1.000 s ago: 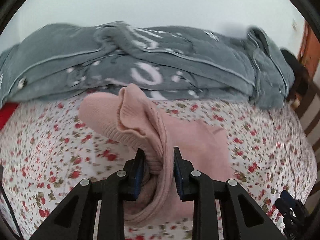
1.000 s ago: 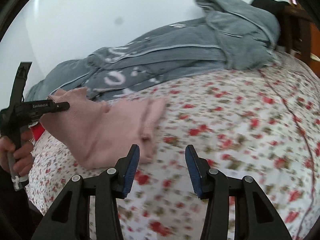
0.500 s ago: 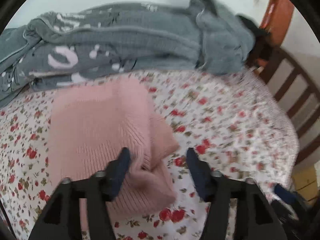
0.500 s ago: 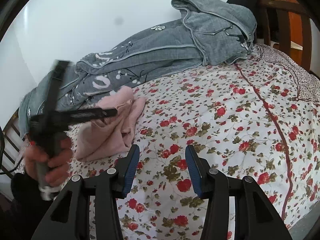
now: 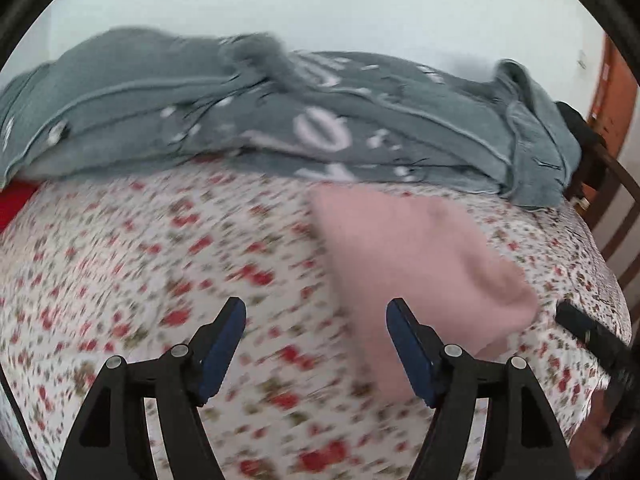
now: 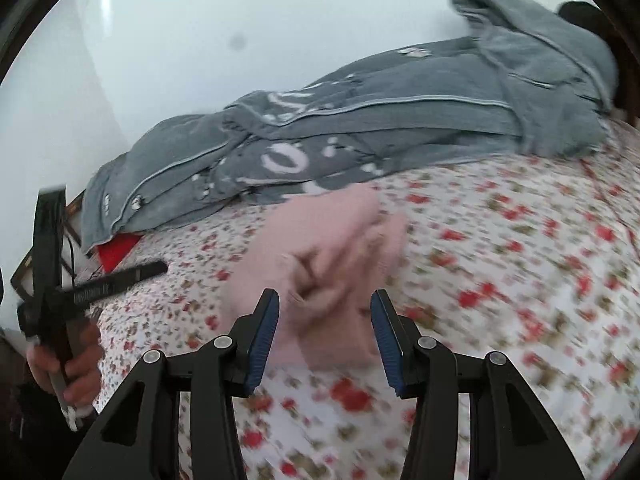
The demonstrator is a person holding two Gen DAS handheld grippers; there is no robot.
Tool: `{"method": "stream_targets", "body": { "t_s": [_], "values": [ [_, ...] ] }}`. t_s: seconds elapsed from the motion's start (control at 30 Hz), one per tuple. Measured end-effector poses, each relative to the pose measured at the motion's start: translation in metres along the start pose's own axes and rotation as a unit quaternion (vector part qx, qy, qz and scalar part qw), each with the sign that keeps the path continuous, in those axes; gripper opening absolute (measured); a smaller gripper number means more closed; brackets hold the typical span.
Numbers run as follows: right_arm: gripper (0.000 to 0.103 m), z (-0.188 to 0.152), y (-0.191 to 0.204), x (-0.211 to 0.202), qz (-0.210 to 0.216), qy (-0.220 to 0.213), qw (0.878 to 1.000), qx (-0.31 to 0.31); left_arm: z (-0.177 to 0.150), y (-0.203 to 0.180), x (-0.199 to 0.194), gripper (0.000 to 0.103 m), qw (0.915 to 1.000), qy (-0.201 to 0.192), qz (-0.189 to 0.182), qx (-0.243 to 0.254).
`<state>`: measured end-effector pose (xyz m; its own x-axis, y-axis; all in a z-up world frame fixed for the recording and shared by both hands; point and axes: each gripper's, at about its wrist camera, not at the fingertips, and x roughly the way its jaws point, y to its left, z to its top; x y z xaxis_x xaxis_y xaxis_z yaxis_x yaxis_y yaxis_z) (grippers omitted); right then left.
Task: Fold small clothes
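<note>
A small pink knit garment (image 5: 416,256) lies bunched on the floral bedsheet (image 5: 160,264). In the left wrist view it sits ahead and to the right of my left gripper (image 5: 316,320), which is open and empty over bare sheet. In the right wrist view the pink garment (image 6: 320,256) lies directly ahead of my right gripper (image 6: 325,312), which is open and empty, its jaws framing the near folds. The left gripper also shows at the left edge of the right wrist view (image 6: 80,292), held in a hand. Both views are motion-blurred.
A large grey pyjama-style garment (image 5: 280,120) lies piled along the back of the bed by the white wall. A red item (image 6: 118,250) peeks from under it at the left. A wooden bed frame (image 5: 616,200) stands at the right.
My left gripper let go of the pink garment, opened wide and swung left off it. My right gripper moved in close to the garment, staying open.
</note>
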<state>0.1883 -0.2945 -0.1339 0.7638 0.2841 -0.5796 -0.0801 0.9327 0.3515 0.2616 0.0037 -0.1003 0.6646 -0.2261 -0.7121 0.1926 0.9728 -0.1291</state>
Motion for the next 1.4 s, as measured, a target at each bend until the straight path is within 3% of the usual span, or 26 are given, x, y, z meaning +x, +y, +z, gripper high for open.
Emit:
{"method": "stream_targets", "body": {
  "t_s": [0.07, 0.17, 0.23, 0.3, 0.37, 0.47, 0.5, 0.57, 0.67, 0.77, 0.97, 1.1, 1.2, 1.3, 1.4],
  "values": [
    [0.047, 0.007, 0.004, 0.022, 0.014, 0.013, 1.0, 0.001, -0.007, 0.022, 0.001, 0.071, 0.9997, 0.006, 0.003, -0.022],
    [0.006, 0.011, -0.001, 0.068, 0.004, 0.067, 0.998, 0.022, -0.014, 0.039, 0.003, 0.071, 0.9989, 0.013, -0.004, -0.045],
    [0.006, 0.011, 0.0, 0.072, 0.006, 0.072, 0.997, 0.011, -0.018, 0.047, 0.004, 0.071, 0.9984, 0.014, -0.006, -0.054],
    [0.005, 0.011, -0.001, 0.045, 0.013, 0.022, 1.0, -0.003, -0.02, 0.051, 0.004, 0.071, 0.9982, 0.011, -0.01, -0.058],
    [0.005, 0.007, -0.012, 0.031, 0.035, 0.006, 0.999, 0.025, -0.023, 0.052, 0.004, 0.071, 0.998, 0.009, -0.016, -0.061],
    [0.005, -0.02, -0.035, 0.048, -0.014, 0.032, 0.998, 0.054, -0.023, 0.043, 0.012, 0.071, 0.9974, 0.015, -0.029, -0.064],
    [0.005, -0.032, -0.045, 0.065, -0.022, 0.065, 0.996, 0.064, -0.023, 0.038, 0.015, 0.071, 0.9973, 0.019, -0.035, -0.062],
    [0.005, -0.043, -0.056, 0.075, -0.019, 0.071, 0.993, 0.091, -0.021, 0.023, 0.019, 0.071, 0.9978, 0.023, -0.043, -0.045],
    [0.008, -0.034, -0.047, 0.063, -0.019, 0.058, 0.996, 0.07, -0.019, 0.004, 0.02, 0.071, 0.9984, 0.021, -0.046, -0.025],
    [0.017, -0.024, -0.034, 0.051, -0.034, 0.058, 0.997, 0.022, -0.012, -0.013, 0.024, 0.071, 0.9981, 0.02, -0.057, -0.016],
    [0.02, 0.006, -0.012, 0.028, -0.059, 0.008, 0.997, -0.046, 0.005, -0.042, 0.038, 0.071, 0.998, 0.023, -0.058, -0.003],
    [0.022, 0.023, 0.003, 0.04, -0.055, -0.012, 0.995, -0.08, 0.011, -0.058, 0.055, 0.071, 0.9979, 0.032, -0.056, 0.012],
    [0.022, 0.026, 0.007, 0.054, -0.058, -0.004, 0.994, -0.092, 0.002, -0.065, 0.071, 0.071, 0.9968, 0.051, -0.057, 0.024],
    [0.023, 0.016, -0.004, 0.077, -0.112, 0.03, 0.988, -0.106, -0.012, -0.065, 0.085, 0.074, 0.9952, 0.064, -0.071, 0.022],
    [0.023, 0.001, -0.02, 0.084, -0.109, 0.039, 0.99, -0.083, -0.022, -0.061, 0.095, 0.077, 0.9932, 0.076, -0.088, 0.002]
  ]
}}
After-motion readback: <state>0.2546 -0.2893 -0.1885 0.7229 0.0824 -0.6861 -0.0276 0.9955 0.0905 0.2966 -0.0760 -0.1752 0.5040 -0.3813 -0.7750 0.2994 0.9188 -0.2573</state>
